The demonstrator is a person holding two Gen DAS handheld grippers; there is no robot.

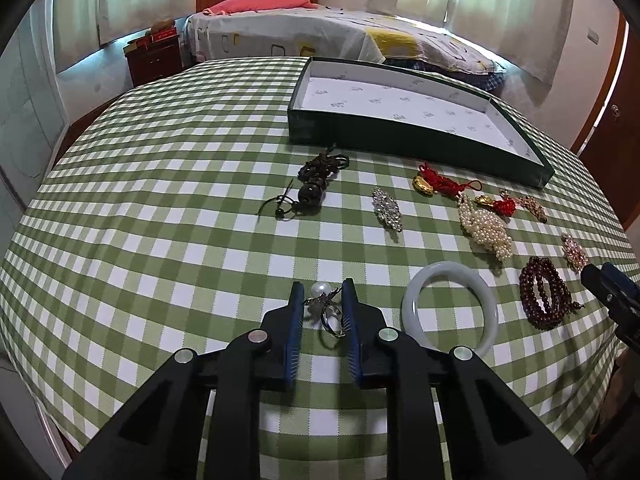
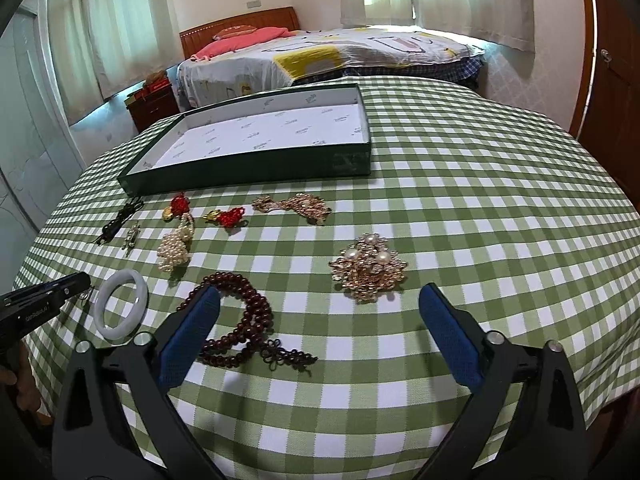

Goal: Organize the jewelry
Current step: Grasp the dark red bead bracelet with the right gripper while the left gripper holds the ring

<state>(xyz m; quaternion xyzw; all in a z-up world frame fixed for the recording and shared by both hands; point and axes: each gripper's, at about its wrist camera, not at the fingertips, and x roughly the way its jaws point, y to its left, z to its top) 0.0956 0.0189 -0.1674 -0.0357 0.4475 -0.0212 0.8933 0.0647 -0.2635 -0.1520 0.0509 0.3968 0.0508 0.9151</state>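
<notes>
Pearl ring (image 1: pixel 326 308) between left jaws.

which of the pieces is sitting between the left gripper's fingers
The pearl ring: a silver band topped with a white pearl, lying on the cloth between the left hand-held gripper fingers. The white jade bangle lies apart, just to its right.

Tray (image 1: pixel 400 128) behind scattered jewelry; bangle (image 1: pixel 450 310) left of bead bracelet (image 1: pixel 546 292).
</notes>
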